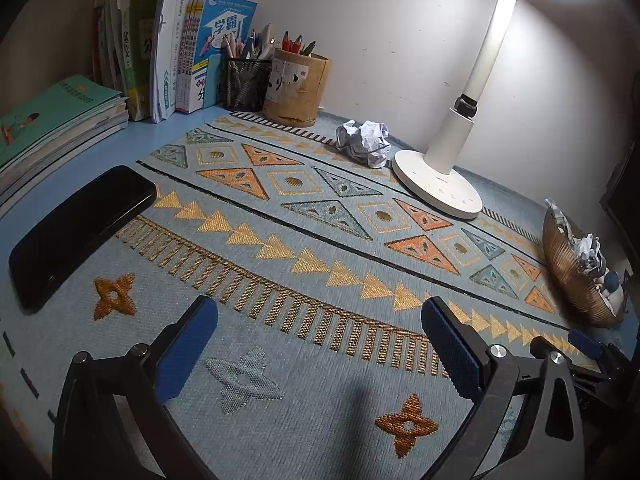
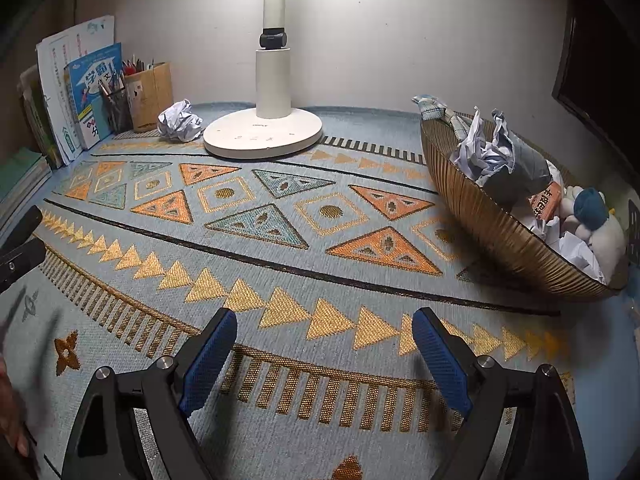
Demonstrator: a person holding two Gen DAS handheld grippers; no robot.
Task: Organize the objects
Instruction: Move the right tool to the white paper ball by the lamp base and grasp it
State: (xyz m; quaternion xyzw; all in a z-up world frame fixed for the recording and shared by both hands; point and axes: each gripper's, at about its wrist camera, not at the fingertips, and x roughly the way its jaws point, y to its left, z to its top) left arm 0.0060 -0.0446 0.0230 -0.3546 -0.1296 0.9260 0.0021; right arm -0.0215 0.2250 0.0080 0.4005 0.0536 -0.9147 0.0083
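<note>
A crumpled white paper ball [image 1: 363, 142] lies on the patterned mat beside the lamp base; it also shows in the right wrist view [image 2: 180, 121]. A black case [image 1: 78, 234] lies at the mat's left edge. A ribbed brown basket [image 2: 496, 232] at the right holds crumpled paper, a packet and a soft toy; it also shows in the left wrist view [image 1: 572, 276]. My left gripper [image 1: 320, 322] is open and empty above the mat. My right gripper [image 2: 324, 330] is open and empty above the mat, left of the basket.
A white desk lamp [image 2: 262, 134] stands at the back middle. A mesh pen cup [image 1: 245, 82] and a bamboo pen holder [image 1: 298, 88] stand by upright books [image 1: 176, 48]. Stacked books [image 1: 52, 128] lie at the left. The patterned mat [image 2: 280, 240] covers the blue desk.
</note>
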